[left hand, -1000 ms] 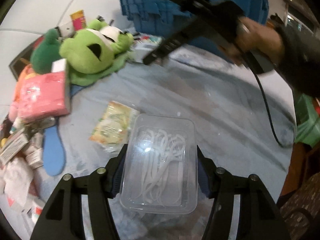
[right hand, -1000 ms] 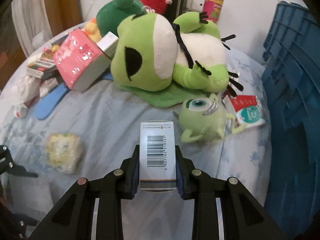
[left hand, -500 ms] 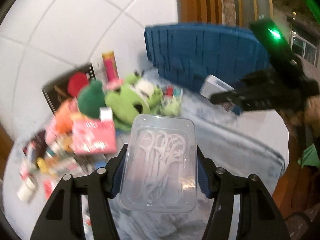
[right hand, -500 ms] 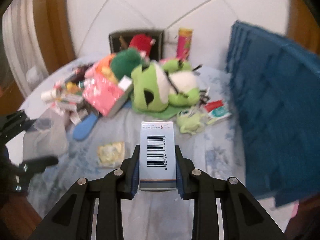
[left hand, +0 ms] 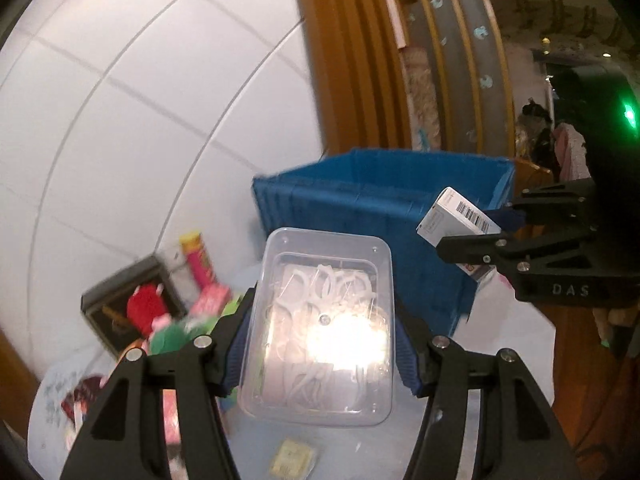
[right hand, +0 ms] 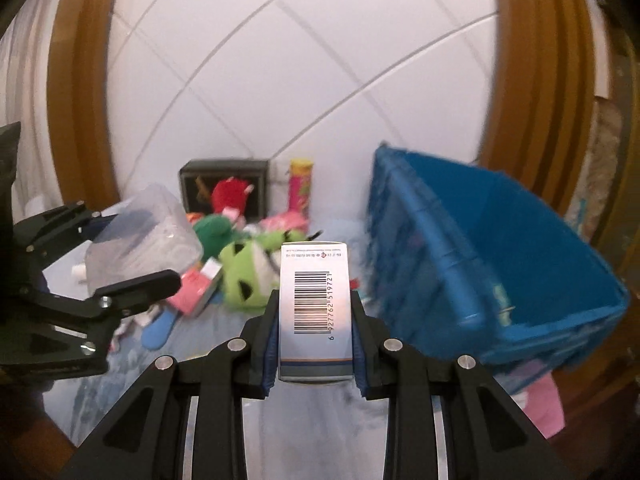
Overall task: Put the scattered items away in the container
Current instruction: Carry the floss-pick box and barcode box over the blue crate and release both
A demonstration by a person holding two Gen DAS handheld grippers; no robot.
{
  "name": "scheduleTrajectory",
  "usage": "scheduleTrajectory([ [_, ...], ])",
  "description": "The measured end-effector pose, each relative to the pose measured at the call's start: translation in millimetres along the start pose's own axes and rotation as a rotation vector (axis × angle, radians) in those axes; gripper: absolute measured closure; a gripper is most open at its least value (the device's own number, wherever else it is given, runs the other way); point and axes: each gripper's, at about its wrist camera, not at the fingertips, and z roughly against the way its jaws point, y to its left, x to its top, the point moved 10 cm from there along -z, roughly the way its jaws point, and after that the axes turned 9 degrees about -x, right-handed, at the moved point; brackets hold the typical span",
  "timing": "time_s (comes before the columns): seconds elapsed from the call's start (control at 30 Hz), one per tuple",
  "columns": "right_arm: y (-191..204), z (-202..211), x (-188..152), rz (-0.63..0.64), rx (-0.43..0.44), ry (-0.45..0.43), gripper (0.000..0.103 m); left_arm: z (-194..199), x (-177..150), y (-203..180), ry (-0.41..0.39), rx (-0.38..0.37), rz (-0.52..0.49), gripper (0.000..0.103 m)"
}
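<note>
Left hand-held gripper: closed on the long sides of a clear plastic box of white picks, held in the air short of the blue crate. Right hand-held gripper: closed on a white carton, barcode up, level with the crate's near rim. Crate open, a few items dimly visible inside. Toys and packets remain piled on the cloth-covered desk. Handling note: both loads should likely clear the rim and be let go well inside, one after the other so the grippers do not collide. Change from a second ago: both grippers have risen from desk level and swung toward the crate.
</note>
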Motion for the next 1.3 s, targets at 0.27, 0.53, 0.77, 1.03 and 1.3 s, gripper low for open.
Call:
scheduleTrajectory([
  [0.27,-119.5,19.2,31.3,-0.078,-0.086,-0.065,0.074,-67.9,87.4,-55.3,-0.049,-0.029,-0.029,0.044],
  [0.53,-240.2,-1.6,55.6,-0.127,-0.159,-0.057,0.074,-148.4,150.7,-94.7,-0.029,-0.013,-0.063,0.044],
  [0.77,-314.0,-58.1,50.1,-0.195,-0.179,0.026,0.074,-212.4,197.3,-122.5,-0.004,0.007,-0.087,0.044],
  [1.03,-355.8,-119.1,39.0,-0.228,-0.192,0.112,0.074,-258.8,199.5,-123.2,0.082,0.074,-0.087,0.04],
  [1.3,-373.2,-148.4,38.8,-0.247,-0.205,0.156,0.047,-259.4,196.0,-121.5,0.113,0.119,-0.07,0.0],
])
